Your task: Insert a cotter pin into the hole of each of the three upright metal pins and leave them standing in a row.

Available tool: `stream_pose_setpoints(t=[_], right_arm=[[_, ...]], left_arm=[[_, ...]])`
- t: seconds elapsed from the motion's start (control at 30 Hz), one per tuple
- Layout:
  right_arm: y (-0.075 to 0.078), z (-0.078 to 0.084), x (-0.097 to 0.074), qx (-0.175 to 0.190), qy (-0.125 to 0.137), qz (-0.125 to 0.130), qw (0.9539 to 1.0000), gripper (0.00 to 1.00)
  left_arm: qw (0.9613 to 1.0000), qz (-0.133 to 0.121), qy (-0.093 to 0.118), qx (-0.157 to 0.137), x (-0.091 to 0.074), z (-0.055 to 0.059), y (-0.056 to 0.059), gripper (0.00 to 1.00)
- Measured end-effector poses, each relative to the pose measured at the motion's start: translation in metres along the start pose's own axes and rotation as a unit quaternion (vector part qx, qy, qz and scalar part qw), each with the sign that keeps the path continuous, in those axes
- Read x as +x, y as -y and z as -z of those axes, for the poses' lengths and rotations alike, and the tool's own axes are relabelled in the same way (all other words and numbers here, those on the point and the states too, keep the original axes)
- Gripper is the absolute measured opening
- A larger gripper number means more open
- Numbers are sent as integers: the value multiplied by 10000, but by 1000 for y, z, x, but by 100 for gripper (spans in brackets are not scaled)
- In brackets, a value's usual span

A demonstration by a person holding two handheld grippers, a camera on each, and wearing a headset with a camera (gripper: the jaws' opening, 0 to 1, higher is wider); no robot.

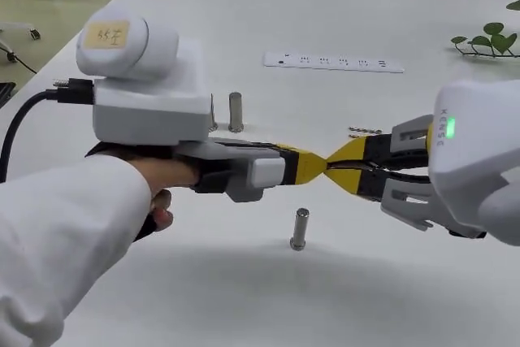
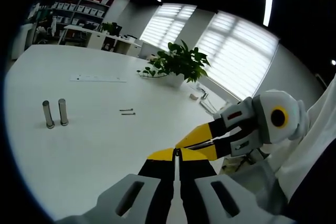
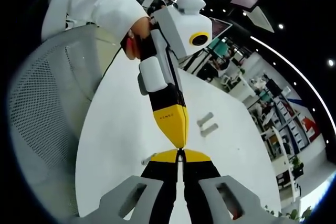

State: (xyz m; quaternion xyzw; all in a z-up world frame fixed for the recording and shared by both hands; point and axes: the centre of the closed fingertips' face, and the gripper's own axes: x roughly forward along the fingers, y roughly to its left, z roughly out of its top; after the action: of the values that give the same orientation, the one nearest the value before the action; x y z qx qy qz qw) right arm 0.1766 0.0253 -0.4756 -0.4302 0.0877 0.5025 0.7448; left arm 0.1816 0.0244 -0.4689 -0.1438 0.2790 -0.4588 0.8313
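Tabletop (image 1: 366,22) white, bright windows (image 2: 247,56) beyond

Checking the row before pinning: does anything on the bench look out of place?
One metal pin stands alone in front, apart from the two other pins farther back, so there is no row. All are upright; the cotter pins lie loose.

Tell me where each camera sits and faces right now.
Head view: on the headset, looking down at the left gripper and right gripper, tip to tip; left sleeve shows.
Left gripper view: along its jaws at the right gripper, right sleeve, a plant.
Right gripper view: along its jaws at the left gripper, left sleeve.
Gripper views share two pins.
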Motion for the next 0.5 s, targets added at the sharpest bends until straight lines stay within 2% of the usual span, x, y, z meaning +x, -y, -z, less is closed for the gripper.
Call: stream_pose_setpoints(t=[0.3,0.4,0.5], right_arm=[[1,7,1,194,-72,-23,9998,9],[1,10,0,327,-85,-94,9994,10],[-4,14,0,716,-65,-344,9968,12]], left_arm=[[9999,-15,-28,125,-4,1,-1,0],[9998,-6,-7,187,-6,0,-2,0],[9995,23,15,323,-8,-1,-3,0]])
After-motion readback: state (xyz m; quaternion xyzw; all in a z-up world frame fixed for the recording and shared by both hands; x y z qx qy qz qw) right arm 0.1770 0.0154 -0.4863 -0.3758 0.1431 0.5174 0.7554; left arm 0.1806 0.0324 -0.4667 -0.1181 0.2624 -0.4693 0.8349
